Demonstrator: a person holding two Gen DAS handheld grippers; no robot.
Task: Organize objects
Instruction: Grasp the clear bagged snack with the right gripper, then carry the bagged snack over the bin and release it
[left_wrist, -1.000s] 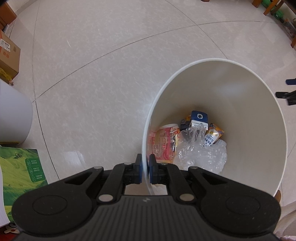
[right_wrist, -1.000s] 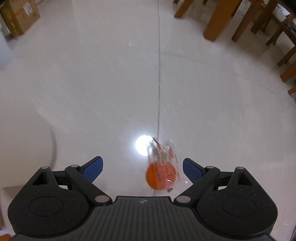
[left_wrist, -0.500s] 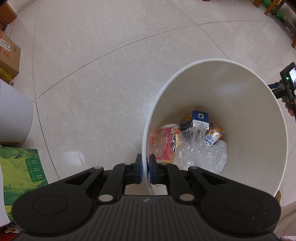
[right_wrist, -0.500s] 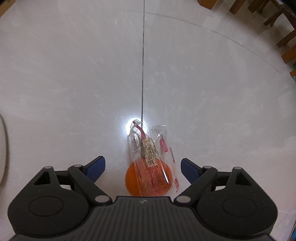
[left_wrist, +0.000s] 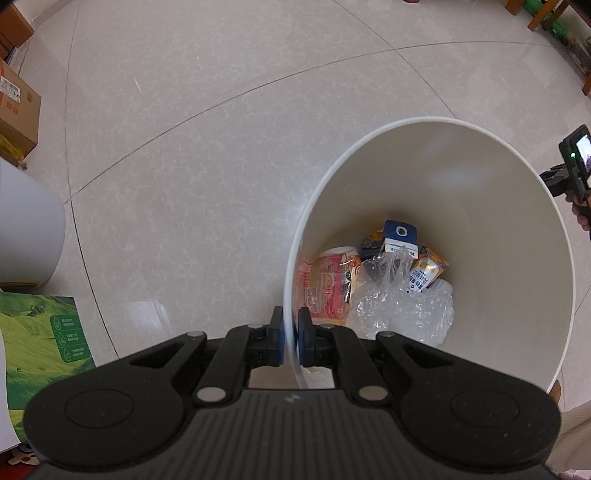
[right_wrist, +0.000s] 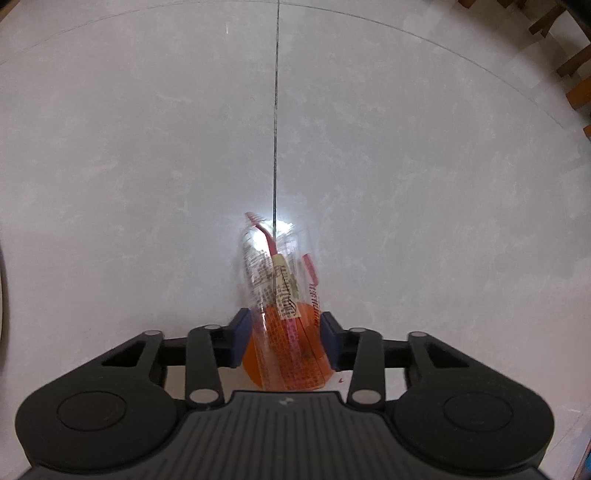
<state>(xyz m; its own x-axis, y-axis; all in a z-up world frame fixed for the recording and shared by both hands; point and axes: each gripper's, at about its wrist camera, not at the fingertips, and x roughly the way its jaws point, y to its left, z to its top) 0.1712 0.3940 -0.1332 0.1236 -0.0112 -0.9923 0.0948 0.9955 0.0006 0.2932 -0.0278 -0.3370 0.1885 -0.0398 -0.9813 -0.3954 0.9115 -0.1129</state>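
Since a second ago my right gripper (right_wrist: 284, 341) has dropped to the floor (right_wrist: 147, 166) and its jaws are closing, blue pads now pressing the clear wrapper (right_wrist: 280, 295) with an orange thing inside. My left gripper (left_wrist: 291, 339) stays clamped on the white bin (left_wrist: 517, 229) rim.

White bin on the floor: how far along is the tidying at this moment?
Done: the white bin already holds wrappers, a drink carton and a clear plastic bag. In hand: the left tool is shut on the bin's rim, and the right tool is closing around a clear packet with orange contents lying on the floor. Left: lift that packet and drop it in.
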